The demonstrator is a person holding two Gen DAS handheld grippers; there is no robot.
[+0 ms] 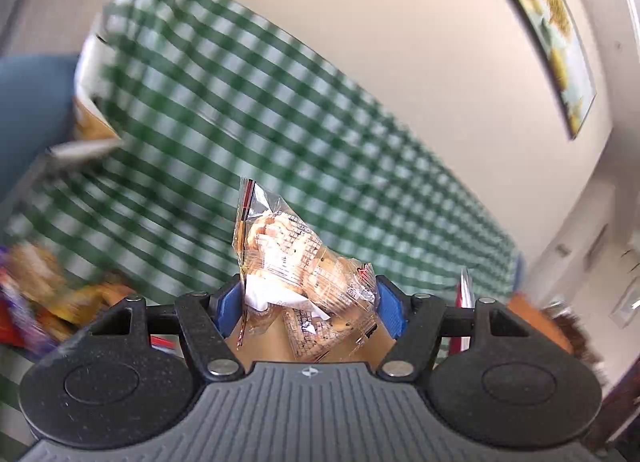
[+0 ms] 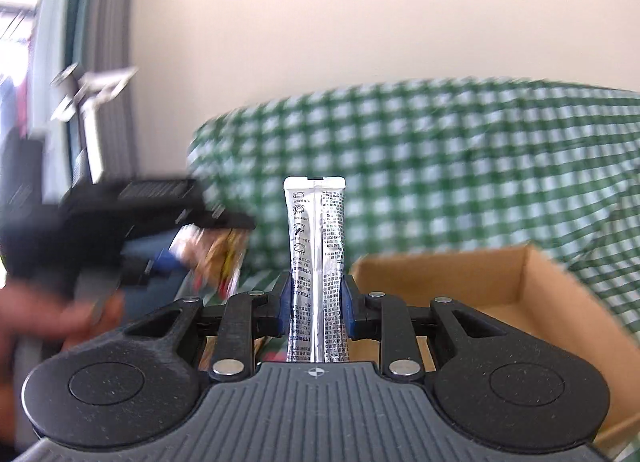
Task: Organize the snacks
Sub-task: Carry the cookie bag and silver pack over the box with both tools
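My left gripper (image 1: pixel 306 302) is shut on a clear packet of cookies (image 1: pixel 288 250), held above the green-checked tablecloth (image 1: pixel 240 121). My right gripper (image 2: pixel 316 302) is shut on an upright silver stick packet (image 2: pixel 316 246) with black print. In the right wrist view the left gripper (image 2: pixel 172 258) shows at the left, blurred, with its cookie packet (image 2: pixel 212 254). An open cardboard box (image 2: pixel 500 294) lies just right of and below my right gripper.
Blurred colourful snack packets (image 1: pixel 36 294) lie at the lower left of the table. A cardboard box (image 1: pixel 90 97) stands at the table's far left. A framed picture (image 1: pixel 552 33) hangs on the wall. A red and silver packet (image 1: pixel 464 302) shows beside the left gripper.
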